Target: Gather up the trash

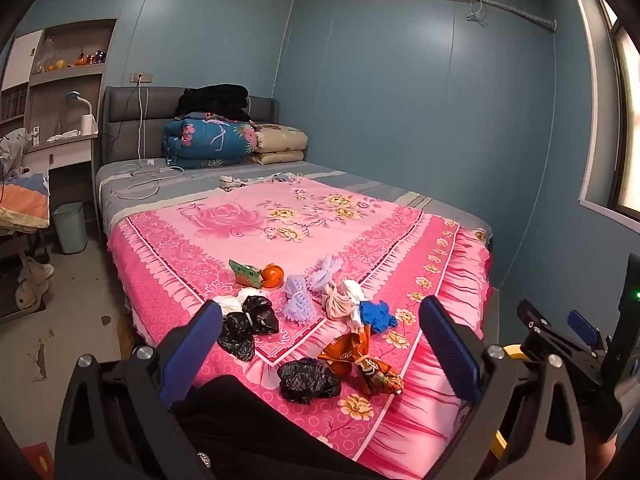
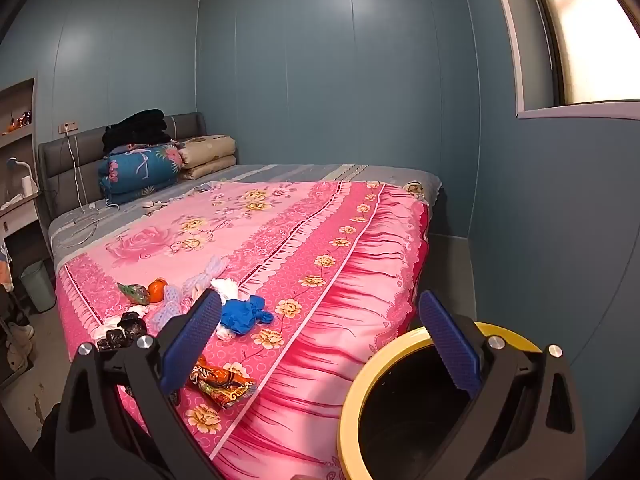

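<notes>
Fingers of both the left gripper (image 1: 320, 354) and right gripper (image 2: 320, 344) stand spread wide, pinching nothing. Trash lies scattered on the pink bedspread (image 1: 248, 224): black bags (image 1: 248, 324), an orange snack wrapper (image 1: 360, 364), a blue bundle (image 2: 244, 315) and pale mesh pieces (image 1: 298, 296). Just beside the bed's corner sits a yellow-rimmed bin (image 2: 362, 384), probably the target, though its inside is dark. Soft bags could slip from a shallow pinch, or the fingers could snag the bedspread beneath. An orange fruit (image 1: 274, 275) among the litter might get taken wrongly.
</notes>
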Available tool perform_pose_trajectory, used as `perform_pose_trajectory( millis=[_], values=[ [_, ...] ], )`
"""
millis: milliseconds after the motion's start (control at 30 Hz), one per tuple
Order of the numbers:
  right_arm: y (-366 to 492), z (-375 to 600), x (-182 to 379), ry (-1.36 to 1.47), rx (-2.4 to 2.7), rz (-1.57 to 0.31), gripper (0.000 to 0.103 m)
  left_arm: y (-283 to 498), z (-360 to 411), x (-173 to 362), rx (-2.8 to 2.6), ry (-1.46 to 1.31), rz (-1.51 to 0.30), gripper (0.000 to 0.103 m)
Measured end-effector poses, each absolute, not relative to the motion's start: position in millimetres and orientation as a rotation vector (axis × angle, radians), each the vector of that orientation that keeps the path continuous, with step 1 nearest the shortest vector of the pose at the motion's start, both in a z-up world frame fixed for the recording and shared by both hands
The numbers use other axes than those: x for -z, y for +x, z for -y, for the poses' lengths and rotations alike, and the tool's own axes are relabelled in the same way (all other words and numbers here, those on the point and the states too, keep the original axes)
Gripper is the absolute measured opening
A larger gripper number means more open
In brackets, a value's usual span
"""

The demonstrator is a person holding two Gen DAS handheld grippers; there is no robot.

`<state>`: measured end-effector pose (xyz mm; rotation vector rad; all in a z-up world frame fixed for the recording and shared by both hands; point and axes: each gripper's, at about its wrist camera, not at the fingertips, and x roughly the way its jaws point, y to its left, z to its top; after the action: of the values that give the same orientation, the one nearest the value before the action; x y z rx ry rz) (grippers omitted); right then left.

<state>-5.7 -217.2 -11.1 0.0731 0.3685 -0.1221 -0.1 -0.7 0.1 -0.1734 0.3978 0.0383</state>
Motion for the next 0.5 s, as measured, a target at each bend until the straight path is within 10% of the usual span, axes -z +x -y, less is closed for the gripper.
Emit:
perform_pose_trajectory(
  millis=[500],
  values=[
    [-5.6,217.3,12.9,0.072,0.124,-0.371,0.095,-4.7,-5.6,1.4,-0.036,-0.179,-0.404,0.095]
  ],
)
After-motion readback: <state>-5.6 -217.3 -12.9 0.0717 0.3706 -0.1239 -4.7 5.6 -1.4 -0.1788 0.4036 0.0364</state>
